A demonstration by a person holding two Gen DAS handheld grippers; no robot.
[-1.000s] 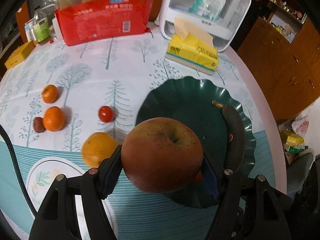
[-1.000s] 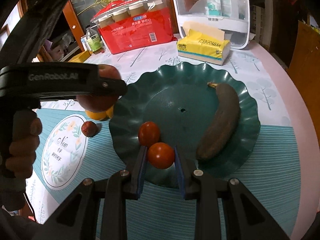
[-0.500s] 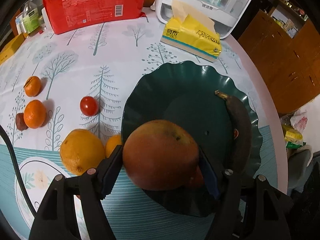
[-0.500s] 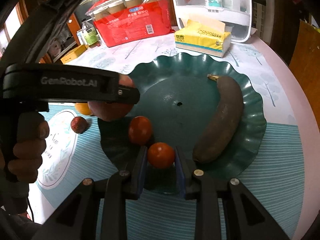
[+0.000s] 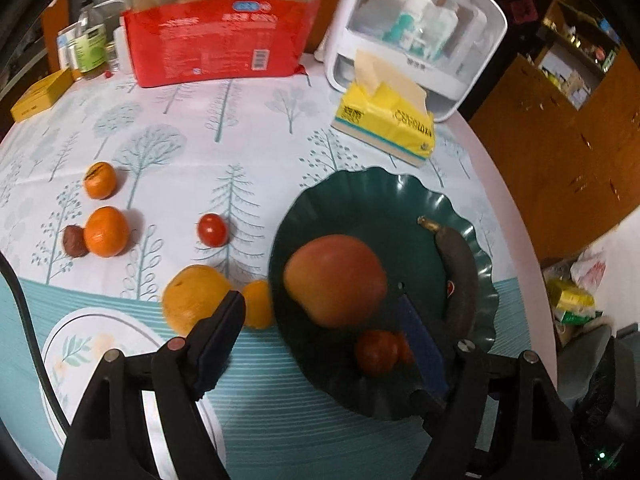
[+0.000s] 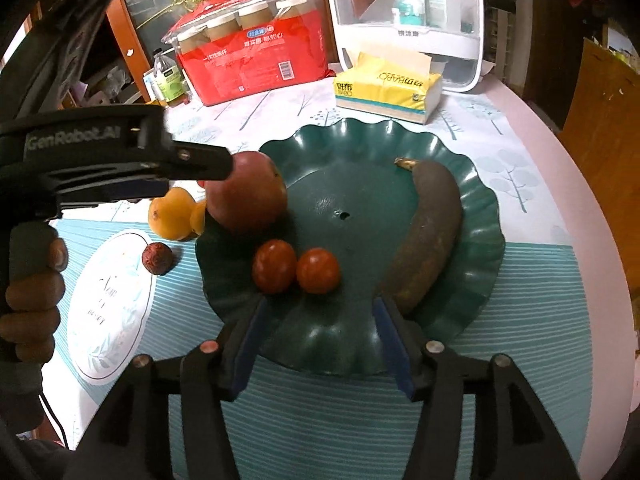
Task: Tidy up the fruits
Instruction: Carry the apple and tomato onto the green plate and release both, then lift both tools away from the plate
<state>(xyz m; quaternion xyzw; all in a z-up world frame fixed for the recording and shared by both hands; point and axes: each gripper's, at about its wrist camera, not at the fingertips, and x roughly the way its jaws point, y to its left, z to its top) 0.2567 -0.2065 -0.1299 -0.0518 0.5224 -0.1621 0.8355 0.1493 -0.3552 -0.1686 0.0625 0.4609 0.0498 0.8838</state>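
One large apple (image 5: 335, 279) lay in the green plate (image 5: 372, 196) near its left rim, beside two tomatoes (image 6: 318, 270) touching each other and one dark banana (image 6: 430, 232). The left gripper (image 5: 320, 344) had just been opening, its jaws wide and clear of the apple. The right gripper (image 6: 318, 344) had just been opening too, nothing between its jaws. On the tablecloth (image 5: 180, 120) lay one more tomato (image 5: 212, 229), four oranges (image 5: 194, 297) and two small brown fruits (image 5: 74, 236).
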